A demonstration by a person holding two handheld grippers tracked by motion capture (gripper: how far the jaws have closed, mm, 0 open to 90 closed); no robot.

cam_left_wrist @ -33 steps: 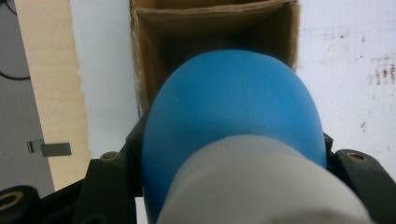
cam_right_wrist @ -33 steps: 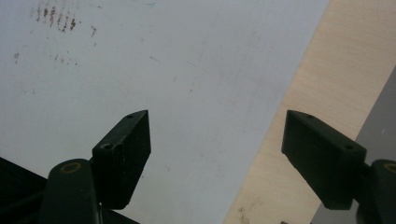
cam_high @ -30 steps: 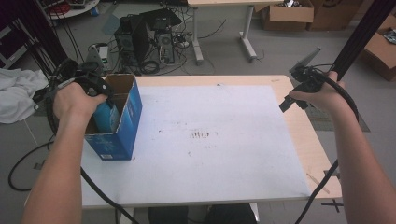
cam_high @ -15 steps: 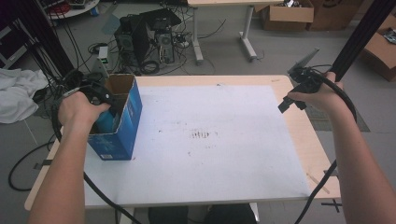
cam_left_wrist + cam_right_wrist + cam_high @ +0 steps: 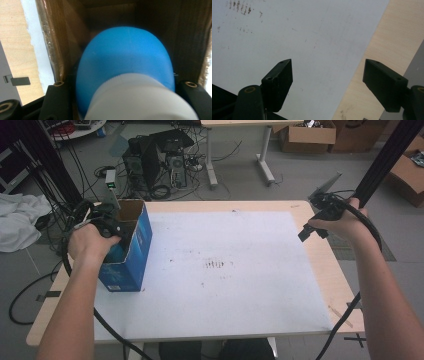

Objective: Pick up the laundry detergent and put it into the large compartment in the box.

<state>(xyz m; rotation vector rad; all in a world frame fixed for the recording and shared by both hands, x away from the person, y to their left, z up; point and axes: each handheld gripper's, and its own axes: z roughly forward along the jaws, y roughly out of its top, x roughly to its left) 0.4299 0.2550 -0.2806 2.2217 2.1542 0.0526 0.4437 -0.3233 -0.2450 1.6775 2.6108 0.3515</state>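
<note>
A blue cardboard box [image 5: 131, 255] stands open-topped at the left edge of the white mat [image 5: 225, 270]. My left gripper [image 5: 112, 227] reaches down into its mouth. In the left gripper view the gripper [image 5: 122, 92] is shut on a rounded blue object with a white end [image 5: 125, 57], which sits between the box's brown inner walls [image 5: 57, 45]. My right gripper [image 5: 306, 234] hangs over the mat's right border, well away from the box. Its jaws [image 5: 327, 66] stand wide open with nothing between them.
The wooden table [image 5: 330, 270] shows bare wood around the mat. On the floor behind are a computer tower [image 5: 155, 160], cables and cardboard boxes [image 5: 305, 135]. A white cloth [image 5: 20, 225] lies at the left, and a black pole [image 5: 385, 155] rises by my right hand.
My left hand has sunk a little, carrying the blue object deeper into the box. The right gripper has hardly moved.
</note>
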